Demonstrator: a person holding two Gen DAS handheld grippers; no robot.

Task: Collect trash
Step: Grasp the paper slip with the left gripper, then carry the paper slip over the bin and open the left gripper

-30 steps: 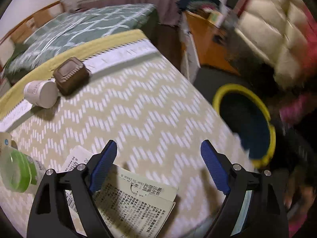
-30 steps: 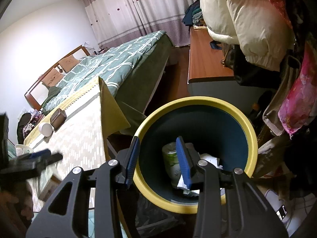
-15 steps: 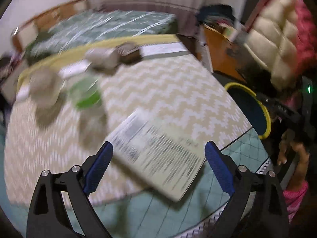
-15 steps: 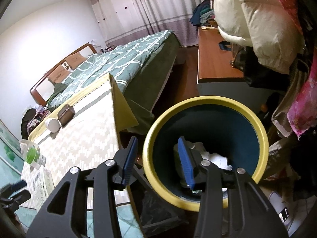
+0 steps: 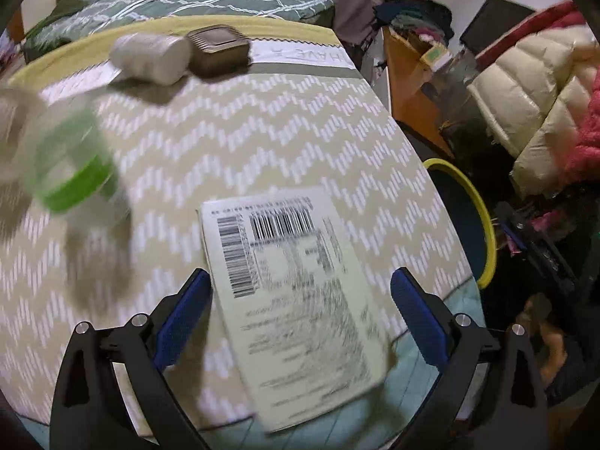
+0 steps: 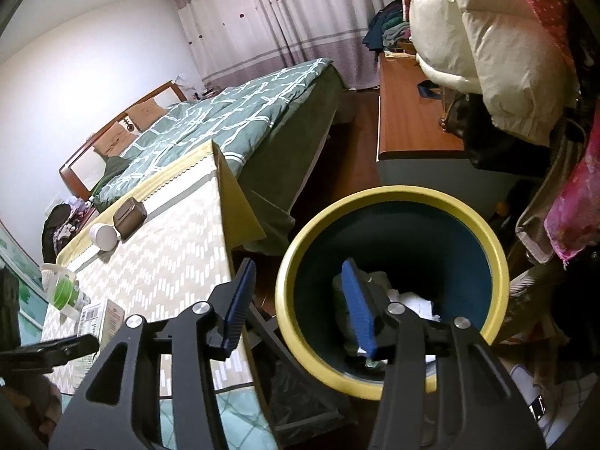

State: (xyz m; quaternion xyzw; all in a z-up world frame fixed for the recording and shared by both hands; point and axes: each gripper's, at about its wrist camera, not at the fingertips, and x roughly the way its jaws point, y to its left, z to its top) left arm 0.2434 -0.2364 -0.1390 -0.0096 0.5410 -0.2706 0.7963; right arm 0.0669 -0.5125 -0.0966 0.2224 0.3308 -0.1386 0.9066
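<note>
In the left wrist view my left gripper [image 5: 300, 307] is open just above a printed paper sheet with barcodes [image 5: 292, 285] lying on the zigzag tablecloth [image 5: 262, 131]. A blurred bottle with a green band [image 5: 71, 168] stands left of the sheet. The yellow-rimmed blue trash bin [image 5: 476, 225] is beside the table's right edge. In the right wrist view my right gripper [image 6: 300, 307] is open and empty, straddling the rim of that bin [image 6: 393, 195], which holds crumpled paper and other trash [image 6: 408, 300]. The paper [image 6: 101, 315] and bottle [image 6: 63, 288] show at the left.
A white jar on its side [image 5: 150, 56] and a brown box [image 5: 219, 50] sit at the table's far edge. Behind them is a bed with a green quilt [image 6: 232, 120]. A wooden desk [image 6: 408, 120] and hanging coats [image 6: 498, 56] crowd the right side.
My left gripper swung back from the bin side to over the paper sheet, which now lies centred between its fingers. My right gripper stayed at the bin rim, open.
</note>
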